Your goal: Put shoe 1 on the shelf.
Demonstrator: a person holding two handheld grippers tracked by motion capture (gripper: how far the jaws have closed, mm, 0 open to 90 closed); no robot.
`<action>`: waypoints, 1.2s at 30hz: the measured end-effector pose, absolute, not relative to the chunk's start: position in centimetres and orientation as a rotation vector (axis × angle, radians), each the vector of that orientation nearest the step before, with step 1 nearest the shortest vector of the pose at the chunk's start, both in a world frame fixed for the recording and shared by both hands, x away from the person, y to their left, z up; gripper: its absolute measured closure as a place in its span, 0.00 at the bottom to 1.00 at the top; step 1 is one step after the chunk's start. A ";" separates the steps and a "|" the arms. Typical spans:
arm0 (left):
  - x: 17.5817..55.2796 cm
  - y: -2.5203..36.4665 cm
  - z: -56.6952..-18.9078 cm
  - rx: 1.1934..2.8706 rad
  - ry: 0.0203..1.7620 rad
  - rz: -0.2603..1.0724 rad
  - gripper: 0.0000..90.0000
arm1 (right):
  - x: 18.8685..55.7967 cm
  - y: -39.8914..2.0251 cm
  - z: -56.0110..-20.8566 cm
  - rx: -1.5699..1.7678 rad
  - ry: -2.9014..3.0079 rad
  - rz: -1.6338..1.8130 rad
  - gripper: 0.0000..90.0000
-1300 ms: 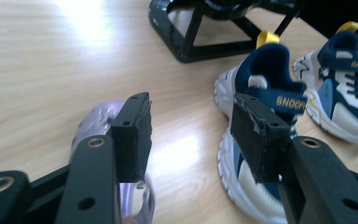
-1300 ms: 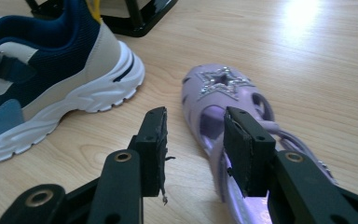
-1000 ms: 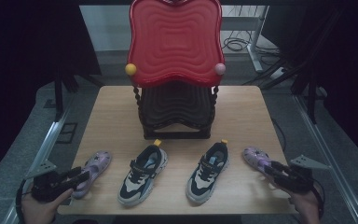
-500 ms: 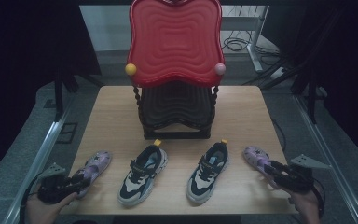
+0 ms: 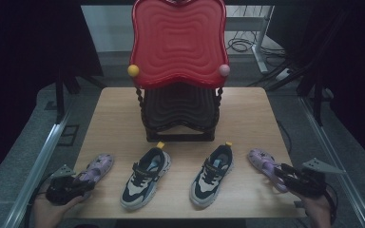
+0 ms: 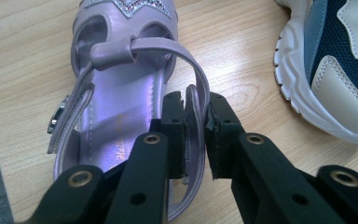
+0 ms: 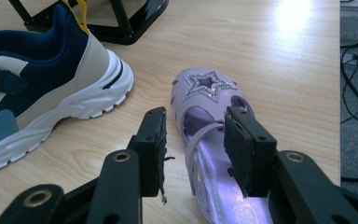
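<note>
Item: pair of lilac sandals, one per gripper, at the near corners of the wooden table.

Left sandal: lay directly ahead of and under the left gripper. The jaws had just been closing and stood nearly together, pads pressed on either side of the heel strap, which ran up between them. Hold appeared made.

Right sandal: lay ahead of the right gripper, star-trimmed toe pointing away from it. Jaws stood about half apart, straddling the sandal's side and ankle strap; the pads were not seen pressing on anything.

Handling, as judged: light, with a thin flexible sole and soft straps. A strap would fold and let the shoe swing under the jaws; the firmer heel rim or sole edge looked the steadier place to pinch. Glossy surface may slip slightly.

Also present: two navy-and-white sneakers between the sandals, and a red-topped tiered rack beyond them.
</note>
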State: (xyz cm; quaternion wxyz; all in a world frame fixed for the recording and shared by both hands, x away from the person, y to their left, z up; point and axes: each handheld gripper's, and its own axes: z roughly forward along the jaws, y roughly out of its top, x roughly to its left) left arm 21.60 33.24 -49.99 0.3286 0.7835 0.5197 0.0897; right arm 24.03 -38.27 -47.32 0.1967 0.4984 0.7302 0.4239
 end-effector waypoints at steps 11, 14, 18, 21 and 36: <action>21.6 33.3 -49.9 2.048 1.371 0.246 0.94 | 24.4 -38.4 -48.2 1.430 2.141 1.115 0.64; 21.5 33.5 -49.9 2.040 1.372 0.242 0.94 | 24.6 -38.4 -48.7 1.440 2.157 1.088 0.64; 21.5 33.5 -49.9 2.040 1.372 0.241 0.94 | 24.9 -38.4 -49.3 1.459 2.166 1.082 0.67; 21.5 33.5 -49.9 2.036 1.371 0.241 0.94 | 24.9 -38.5 -49.6 1.472 2.172 1.078 0.70; 21.4 33.6 -50.0 2.017 1.377 0.248 0.95 | 25.2 -38.1 -50.1 1.456 2.205 1.095 0.93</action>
